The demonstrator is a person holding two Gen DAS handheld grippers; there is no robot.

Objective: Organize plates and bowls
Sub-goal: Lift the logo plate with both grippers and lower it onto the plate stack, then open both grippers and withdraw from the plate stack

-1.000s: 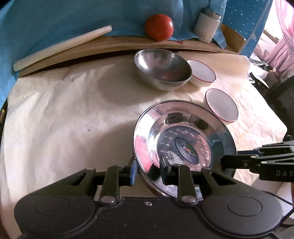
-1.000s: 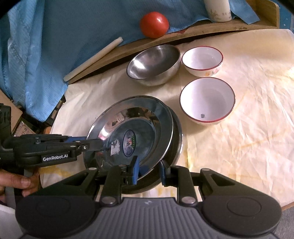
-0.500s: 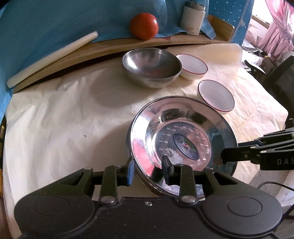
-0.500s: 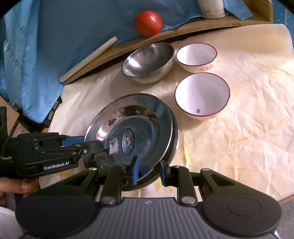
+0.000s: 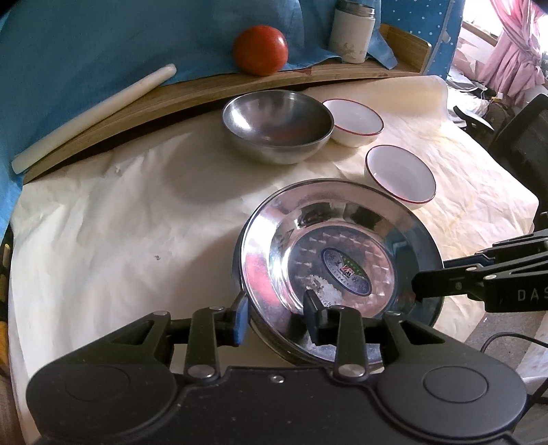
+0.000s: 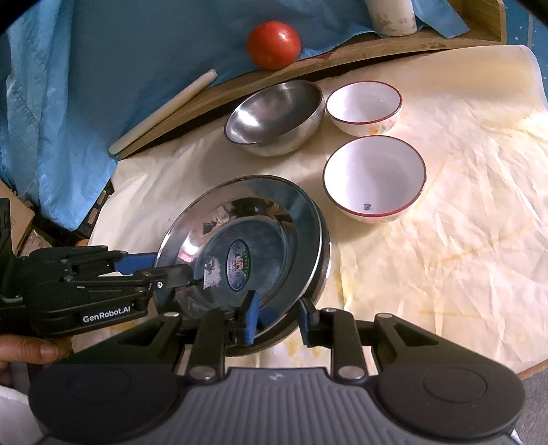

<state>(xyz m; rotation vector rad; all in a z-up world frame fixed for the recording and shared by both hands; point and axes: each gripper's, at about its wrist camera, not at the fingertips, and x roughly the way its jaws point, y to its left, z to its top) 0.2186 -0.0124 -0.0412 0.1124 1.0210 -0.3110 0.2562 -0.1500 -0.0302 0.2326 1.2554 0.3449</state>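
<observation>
Counting 2 steel plates (image 6: 274,219), 1 steel bowl (image 6: 277,116), 2 white bowls (image 6: 373,174).

Left black two-finger tongs (image 5: 275,313) point steeply down, jaws just opening, straddling a rim with slack on one side. Right black tongs (image 6: 277,313) point steeply down likewise, jaws also easing apart.

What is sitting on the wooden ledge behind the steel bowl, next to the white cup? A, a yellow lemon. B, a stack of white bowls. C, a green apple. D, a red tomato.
D: a round red tomato rests on the wooden ledge behind the steel bowl, left of the white cup; the two white bowls stand on the table, not on the ledge.
</observation>
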